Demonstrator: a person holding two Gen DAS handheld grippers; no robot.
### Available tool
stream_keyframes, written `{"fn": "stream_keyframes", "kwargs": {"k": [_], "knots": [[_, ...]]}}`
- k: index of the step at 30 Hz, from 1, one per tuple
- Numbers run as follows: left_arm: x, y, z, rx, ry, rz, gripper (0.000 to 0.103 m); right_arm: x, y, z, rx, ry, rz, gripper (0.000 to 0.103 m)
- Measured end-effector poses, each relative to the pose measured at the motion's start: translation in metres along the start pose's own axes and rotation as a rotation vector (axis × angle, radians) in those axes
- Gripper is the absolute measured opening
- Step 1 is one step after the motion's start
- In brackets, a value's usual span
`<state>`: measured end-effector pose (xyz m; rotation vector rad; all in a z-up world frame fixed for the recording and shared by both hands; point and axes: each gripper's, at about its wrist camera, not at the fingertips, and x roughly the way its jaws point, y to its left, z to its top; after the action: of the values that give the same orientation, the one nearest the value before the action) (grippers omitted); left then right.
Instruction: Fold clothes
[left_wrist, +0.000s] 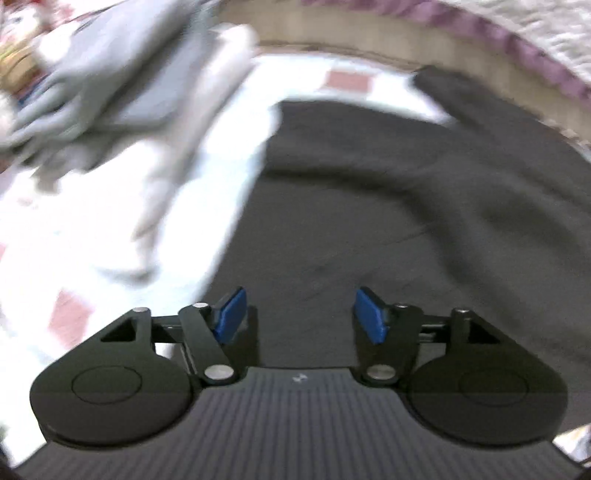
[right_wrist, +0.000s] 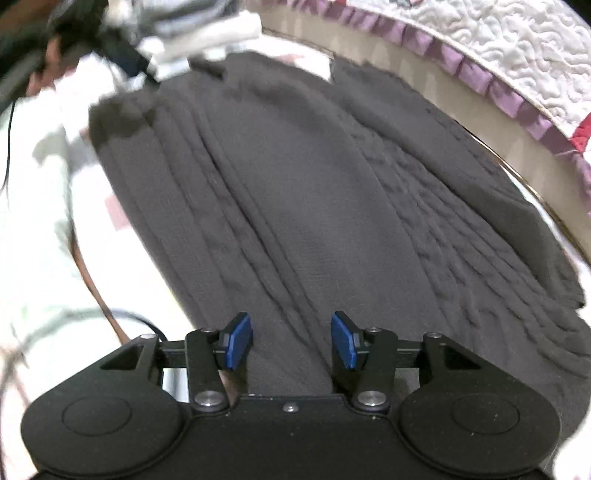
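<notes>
Where it lies spread flat, the dark grey knitted garment (right_wrist: 295, 192) covers most of the white floor covering with pale red squares (left_wrist: 92, 236), its cable-knit ridges running from about 6 o'clock up toward 11 o'clock in the right wrist view. In the left wrist view the same dark cloth (left_wrist: 406, 206) fills the frame from 6 o'clock round to 2 o'clock.

Low over the fabric, the right gripper (right_wrist: 291, 341) points along the ridges; its blue-padded fingers (right_wrist: 238, 341) stand well apart with nothing between them. The left gripper (left_wrist: 298, 317) is likewise held over the cloth's near edge, its blue pads (left_wrist: 231, 315) spread wide and empty.

At 10 o'clock in the left view a blurred heap of pale grey and white clothes (left_wrist: 122, 88) rests on the floor covering. Along 1 to 2 o'clock runs a white quilted bedspread with a purple frill (right_wrist: 517, 66) above a beige bed base (right_wrist: 436, 88).
</notes>
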<state>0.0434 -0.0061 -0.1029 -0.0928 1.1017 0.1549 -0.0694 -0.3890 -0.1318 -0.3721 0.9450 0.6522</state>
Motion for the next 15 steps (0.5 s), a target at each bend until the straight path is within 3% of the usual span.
{"fn": "stream_keyframes", "kwargs": {"k": [5, 7, 10, 12, 14, 15], "knots": [[0.002, 0.051, -0.028, -0.175, 0.051, 0.032, 0.07, 0.008, 0.025, 0.02, -0.018, -0.119, 0.107, 0.054], [0.006, 0.062, -0.031, -0.234, 0.054, -0.018, 0.07, 0.015, 0.036, 0.026, -0.036, -0.134, 0.142, 0.054], [0.003, 0.05, -0.034, -0.139, 0.016, -0.007, 0.069, 0.026, 0.05, 0.029, -0.073, -0.098, 0.138, 0.054], [0.002, 0.038, -0.038, -0.067, -0.012, 0.022, 0.063, 0.031, 0.058, 0.029, -0.089, -0.077, 0.132, 0.054], [0.004, 0.037, -0.039, -0.072, -0.024, 0.032, 0.039, 0.034, 0.058, 0.03, -0.092, -0.063, 0.113, 0.054], [0.004, 0.037, -0.039, -0.066, -0.033, 0.037, 0.036, 0.035, 0.058, 0.029, -0.087, -0.056, 0.102, 0.054]]}}
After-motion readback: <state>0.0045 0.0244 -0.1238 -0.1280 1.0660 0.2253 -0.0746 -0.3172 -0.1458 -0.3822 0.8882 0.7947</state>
